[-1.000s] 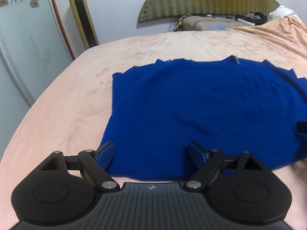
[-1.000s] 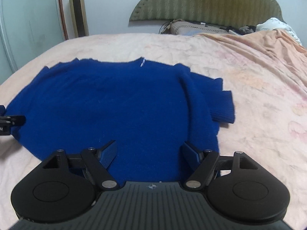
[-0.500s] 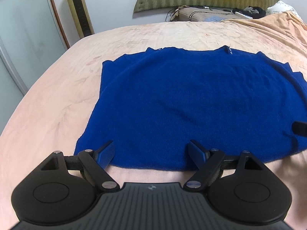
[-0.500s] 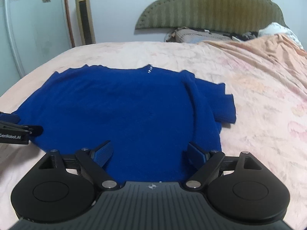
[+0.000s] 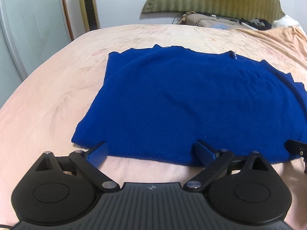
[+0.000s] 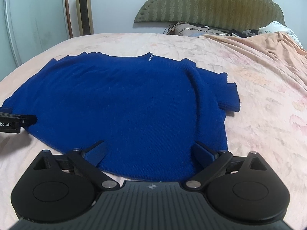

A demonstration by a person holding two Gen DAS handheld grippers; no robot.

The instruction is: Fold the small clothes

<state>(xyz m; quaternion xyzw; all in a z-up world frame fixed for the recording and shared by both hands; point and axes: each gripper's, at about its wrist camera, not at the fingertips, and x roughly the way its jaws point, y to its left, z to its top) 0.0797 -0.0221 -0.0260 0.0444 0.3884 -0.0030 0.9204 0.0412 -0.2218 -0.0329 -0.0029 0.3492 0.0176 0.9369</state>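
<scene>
A royal-blue knit sweater (image 5: 191, 103) lies flat on the pink bed, its collar at the far side and its hem nearest me; it also shows in the right wrist view (image 6: 119, 103). A folded sleeve (image 6: 226, 94) lies at its right edge. My left gripper (image 5: 151, 151) is open and empty, its fingers straddling the hem at the sweater's left part. My right gripper (image 6: 151, 151) is open and empty over the hem at the right part. Each gripper's fingertip shows at the edge of the other's view.
The pink floral bedsheet (image 5: 48, 99) stretches wide to the left and far side. A peach blanket (image 6: 268, 49) is bunched at the right. A pillow and clutter (image 6: 201, 28) lie by the green headboard (image 6: 209, 2). A gold tower fan (image 6: 84, 7) and a glass wardrobe door stand at the left.
Both grippers have pulled back toward me and risen a little, so more of the sweater and its near hem shows. Both have stayed open. The sweater has not moved.
</scene>
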